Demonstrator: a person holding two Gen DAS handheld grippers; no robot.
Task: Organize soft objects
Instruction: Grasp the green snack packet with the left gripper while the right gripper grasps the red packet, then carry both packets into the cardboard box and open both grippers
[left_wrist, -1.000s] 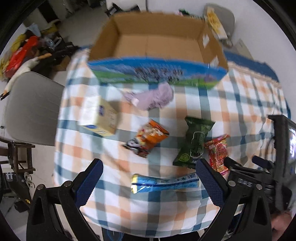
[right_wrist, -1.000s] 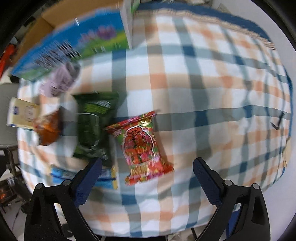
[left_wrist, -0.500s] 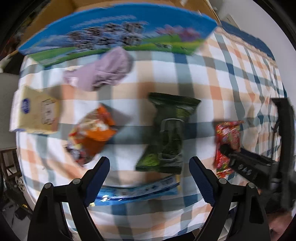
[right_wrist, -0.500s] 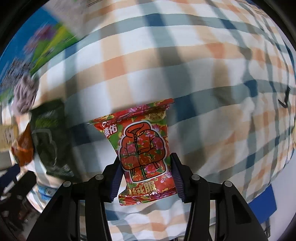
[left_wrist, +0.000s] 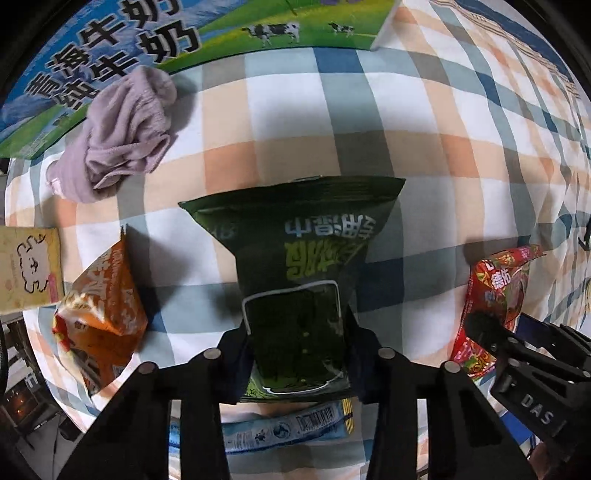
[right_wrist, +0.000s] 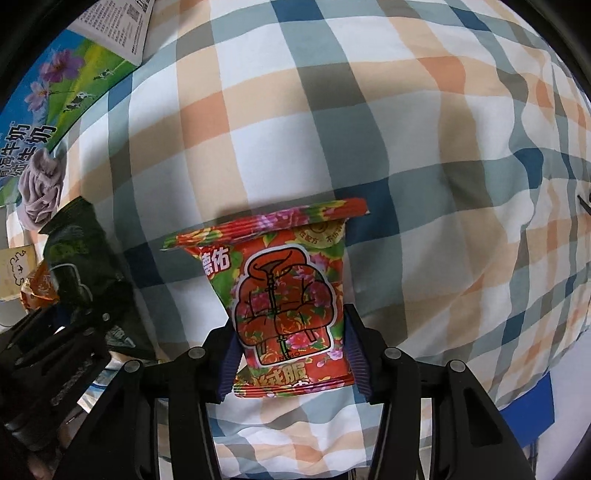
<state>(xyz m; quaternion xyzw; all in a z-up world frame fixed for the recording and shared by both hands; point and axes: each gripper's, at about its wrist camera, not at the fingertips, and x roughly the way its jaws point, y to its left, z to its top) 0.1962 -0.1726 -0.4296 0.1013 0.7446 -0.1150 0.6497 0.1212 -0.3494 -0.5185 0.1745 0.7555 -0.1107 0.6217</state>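
The left claw (left_wrist: 299, 354) is gripping the green packet (left_wrist: 295, 266) and the right claw (right_wrist: 291, 354) is clamping the red packet (right_wrist: 288, 295), both low over the checked table (right_wrist: 332, 129). Nothing appears boxed yet: the purple cloth (left_wrist: 125, 129) and orange bag (left_wrist: 103, 314) are lying outside the milk carton box (left_wrist: 184, 33).

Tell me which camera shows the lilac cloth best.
The left wrist view: the lilac cloth lies crumpled and large against the printed carton, fully visible. The right wrist view shows it only small and distorted at the left edge.
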